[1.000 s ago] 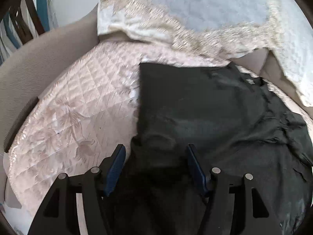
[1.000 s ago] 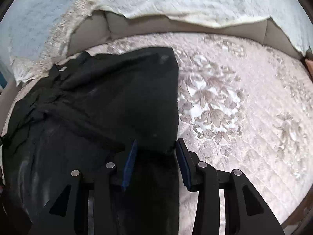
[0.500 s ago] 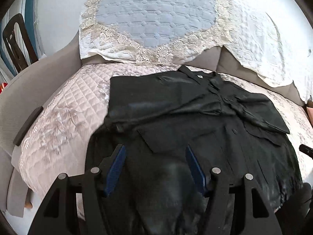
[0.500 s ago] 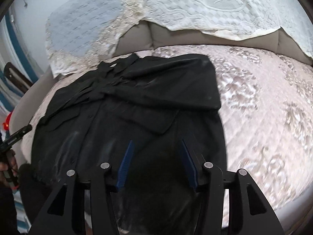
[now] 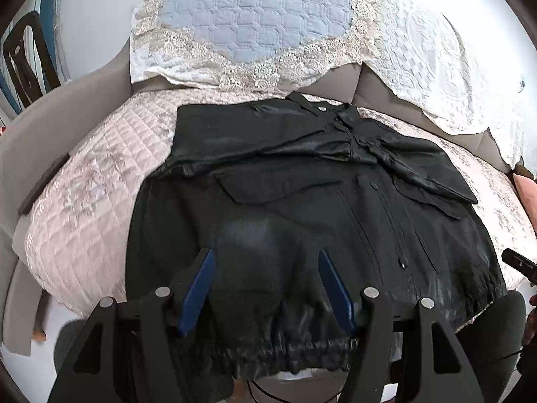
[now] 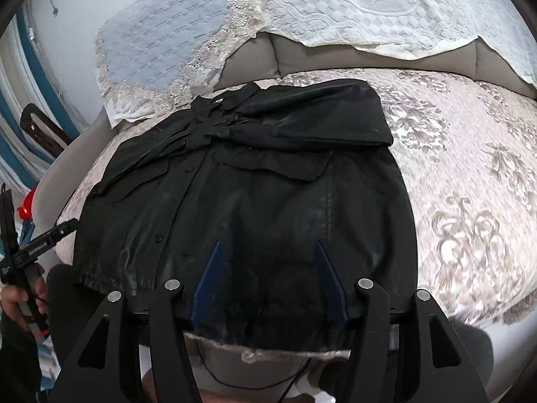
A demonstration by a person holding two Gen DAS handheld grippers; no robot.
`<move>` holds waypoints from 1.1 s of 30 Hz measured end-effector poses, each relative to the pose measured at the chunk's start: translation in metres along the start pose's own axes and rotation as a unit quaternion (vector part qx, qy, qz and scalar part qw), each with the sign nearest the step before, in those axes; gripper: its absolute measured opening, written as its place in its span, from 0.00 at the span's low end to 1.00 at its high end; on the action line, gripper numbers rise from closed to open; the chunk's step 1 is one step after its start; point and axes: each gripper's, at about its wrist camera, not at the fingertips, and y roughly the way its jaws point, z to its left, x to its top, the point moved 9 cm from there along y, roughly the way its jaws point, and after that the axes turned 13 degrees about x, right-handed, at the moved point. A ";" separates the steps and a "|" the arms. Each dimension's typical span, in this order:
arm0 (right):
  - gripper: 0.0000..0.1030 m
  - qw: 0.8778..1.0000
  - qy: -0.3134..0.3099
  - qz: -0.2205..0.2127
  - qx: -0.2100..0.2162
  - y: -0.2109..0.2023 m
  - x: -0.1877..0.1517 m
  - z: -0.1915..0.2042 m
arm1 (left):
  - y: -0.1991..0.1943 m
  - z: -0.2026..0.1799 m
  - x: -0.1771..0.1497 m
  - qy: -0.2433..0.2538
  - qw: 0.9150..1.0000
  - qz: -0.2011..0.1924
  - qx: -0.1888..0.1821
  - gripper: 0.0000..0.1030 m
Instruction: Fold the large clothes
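Note:
A black jacket (image 5: 302,208) lies flat, front up, on the quilted pink sofa seat (image 5: 100,181), collar toward the backrest. Both sleeves (image 5: 419,171) are folded across the chest. Its gathered hem (image 5: 295,352) hangs at the seat's front edge. My left gripper (image 5: 265,252) hovers open over the lower left part of the jacket, pads clear of the cloth. In the right wrist view the jacket (image 6: 251,194) fills the middle. My right gripper (image 6: 267,242) is above its lower right part, jaws opening, with nothing pinched between them.
White and blue lace throws (image 5: 255,16) drape the grey backrest. A dark flat strip (image 5: 43,184) lies on the left armrest. The floral seat cover (image 6: 470,168) stretches right of the jacket. A hand (image 6: 16,299) at the left edge holds the other tool.
Both grippers have drawn back from the jacket's upper part toward its hem, so the whole jacket now shows. The right jaws have widened and let go of the cloth.

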 end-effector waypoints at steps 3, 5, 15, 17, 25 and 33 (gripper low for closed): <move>0.60 1.000 0.006 0.002 -0.001 -0.002 -0.008 -0.001 | 0.001 0.001 -0.010 0.003 1.000 0.006 0.001 0.64; 0.61 1.000 0.010 0.006 -0.002 -0.002 -0.013 -0.003 | 0.003 0.003 -0.016 0.008 1.000 0.011 0.005 0.64; 0.63 0.999 0.031 0.008 -0.022 -0.004 -0.015 -0.029 | 0.023 0.041 -0.020 -0.019 0.999 0.029 0.032 0.67; 0.64 0.999 0.037 0.002 -0.031 -0.009 -0.012 -0.043 | 0.032 0.058 -0.018 -0.032 0.998 0.033 0.047 0.70; 0.68 0.993 0.098 0.006 -0.065 -0.014 -0.009 -0.116 | 0.075 0.110 -0.028 -0.099 0.990 0.087 0.054 0.72; 0.68 0.990 0.132 0.053 0.016 0.001 -0.030 -0.095 | 0.064 0.087 -0.049 -0.065 0.994 0.088 0.028 0.76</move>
